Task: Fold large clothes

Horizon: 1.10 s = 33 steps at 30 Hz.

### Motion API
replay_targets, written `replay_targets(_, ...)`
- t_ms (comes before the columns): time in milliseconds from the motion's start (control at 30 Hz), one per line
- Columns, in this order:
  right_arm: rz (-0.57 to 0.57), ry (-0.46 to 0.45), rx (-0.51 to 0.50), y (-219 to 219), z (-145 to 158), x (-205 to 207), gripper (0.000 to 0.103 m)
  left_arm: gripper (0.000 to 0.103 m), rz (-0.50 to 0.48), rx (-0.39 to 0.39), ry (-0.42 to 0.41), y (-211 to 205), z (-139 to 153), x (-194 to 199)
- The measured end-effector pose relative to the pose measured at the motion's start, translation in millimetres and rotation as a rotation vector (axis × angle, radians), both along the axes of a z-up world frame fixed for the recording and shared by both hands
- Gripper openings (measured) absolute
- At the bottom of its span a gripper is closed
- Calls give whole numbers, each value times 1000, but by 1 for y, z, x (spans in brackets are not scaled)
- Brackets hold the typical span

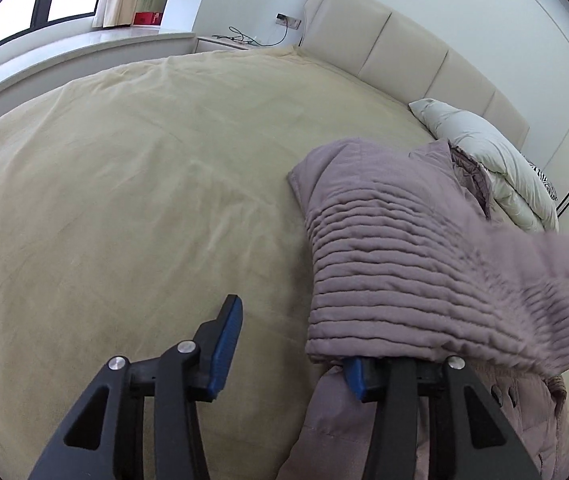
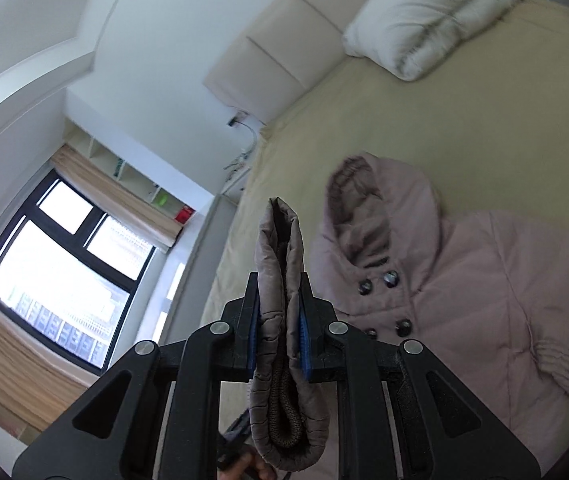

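A mauve padded coat (image 2: pixel 484 280) lies on the beige bed (image 2: pixel 384 112), hood toward the headboard, with dark buttons down its front. My right gripper (image 2: pixel 280 328) is shut on the coat's sleeve cuff (image 2: pixel 280 280), which has a brown knit lining, and holds it up off the bed. In the left wrist view my left gripper (image 1: pixel 292 340) is open. Its left finger (image 1: pixel 224 344) is bare over the bed. The ribbed mauve sleeve (image 1: pixel 404 268) drapes over its right finger and hides the tip.
A white folded duvet (image 1: pixel 492 160) lies by the padded headboard (image 1: pixel 396 48). A window sill (image 1: pixel 64 52), window and shelves stand beyond the bed's far side. A nightstand with cables (image 1: pixel 236 42) stands at the bed's corner. Wide bare bedcover (image 1: pixel 144 180) lies left of the coat.
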State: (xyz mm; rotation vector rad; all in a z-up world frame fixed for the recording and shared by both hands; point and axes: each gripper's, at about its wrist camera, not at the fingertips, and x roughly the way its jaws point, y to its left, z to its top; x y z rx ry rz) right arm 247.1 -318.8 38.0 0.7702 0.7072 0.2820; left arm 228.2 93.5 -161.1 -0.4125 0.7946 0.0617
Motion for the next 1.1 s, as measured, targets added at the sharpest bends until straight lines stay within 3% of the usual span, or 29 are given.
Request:
replay_targets(200, -108, 278, 31, -36, -163, 32, 15, 52, -62, 65, 10, 1, -3, -1)
replay_targets(367, -179, 369, 45, -60, -236, 30, 15, 60, -81, 158, 9, -1, -1, -5)
replay_targets(467, -177, 346, 24, -61, -237, 31, 15, 63, -83, 215, 19, -5, -1, -5)
replay_targets(633, -165, 295, -88, -51, -203, 39, 15, 64, -108, 290, 27, -14, 0, -4)
replay_targets(767, -181, 319, -150, -52, -209, 49, 15, 65, -126, 323, 44, -17, 0, -5)
replay_targets(933, -188, 271, -80, -67, -221, 37, 18, 65, -153, 396, 85, -21, 4, -22)
replay_targets(1033, -163, 229, -33, -72, -221, 39, 24, 64, -174, 379, 137, -17, 5, -42)
replay_targets(1100, -151, 210, 7, -79, -215, 30, 29, 64, -176, 342, 122, -12, 13, -56)
